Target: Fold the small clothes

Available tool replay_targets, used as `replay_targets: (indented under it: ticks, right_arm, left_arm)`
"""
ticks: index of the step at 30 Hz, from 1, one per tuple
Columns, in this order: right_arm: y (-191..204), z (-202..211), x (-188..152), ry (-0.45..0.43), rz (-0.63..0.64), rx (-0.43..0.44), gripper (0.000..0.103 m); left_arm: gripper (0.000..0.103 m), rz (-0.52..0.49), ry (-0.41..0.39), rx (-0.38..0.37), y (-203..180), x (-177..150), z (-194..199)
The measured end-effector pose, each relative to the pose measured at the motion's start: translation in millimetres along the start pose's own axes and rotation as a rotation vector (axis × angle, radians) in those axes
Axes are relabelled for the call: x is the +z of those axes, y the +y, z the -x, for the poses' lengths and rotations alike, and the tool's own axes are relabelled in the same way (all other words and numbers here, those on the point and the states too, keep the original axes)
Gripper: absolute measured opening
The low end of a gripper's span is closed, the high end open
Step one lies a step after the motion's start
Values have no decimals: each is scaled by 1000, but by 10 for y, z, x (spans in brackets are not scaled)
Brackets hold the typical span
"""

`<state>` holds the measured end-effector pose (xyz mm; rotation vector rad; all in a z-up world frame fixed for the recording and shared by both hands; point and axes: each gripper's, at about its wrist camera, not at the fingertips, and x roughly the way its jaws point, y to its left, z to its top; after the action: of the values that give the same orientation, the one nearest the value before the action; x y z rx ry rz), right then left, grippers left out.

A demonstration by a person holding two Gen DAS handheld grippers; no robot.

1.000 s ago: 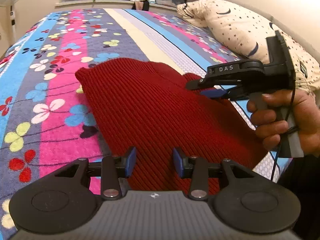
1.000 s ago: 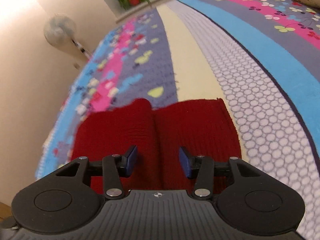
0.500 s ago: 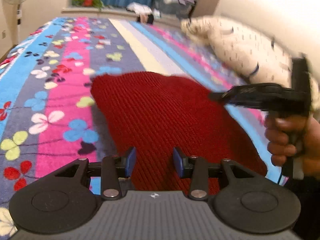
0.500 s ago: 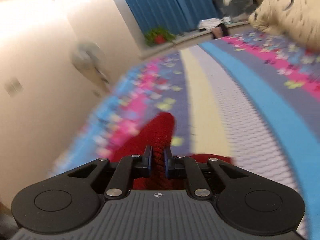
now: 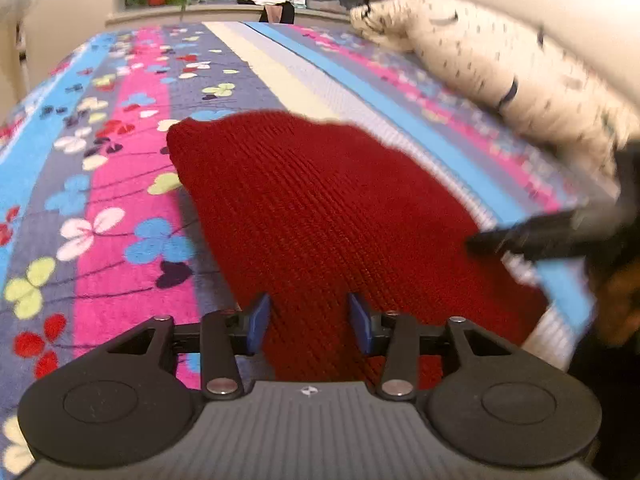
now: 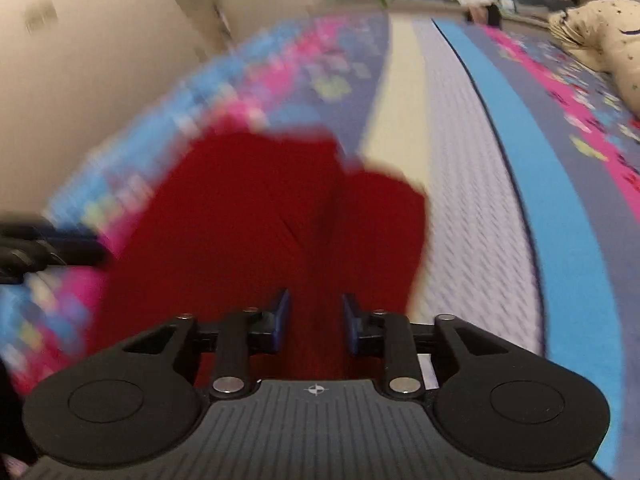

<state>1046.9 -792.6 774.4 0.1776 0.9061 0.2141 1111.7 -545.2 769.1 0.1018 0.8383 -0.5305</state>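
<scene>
A red knit garment (image 5: 320, 216) lies folded on a flowered bedspread (image 5: 120, 200), centre of view. The left claw (image 5: 308, 320) hovers at six o'clock, jaws opening, empty. The right claw (image 6: 314, 320), at three o'clock, opens too, apparently releasing the fold.
</scene>
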Motion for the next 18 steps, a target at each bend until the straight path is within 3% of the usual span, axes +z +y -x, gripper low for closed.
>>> replay_targets:
  ticks: [5, 12, 18]
  right_arm:
    - [-15, 169, -32, -45, -16, 30, 31]
    - [17, 336, -4, -85, -19, 81, 31]
    - [109, 331, -115, -40, 18, 62, 31]
  left_arm:
    - [49, 15, -24, 5, 7, -15, 73]
    - [49, -42, -39, 28, -105, -73, 146]
    - [49, -45, -38, 33, -112, -84, 150]
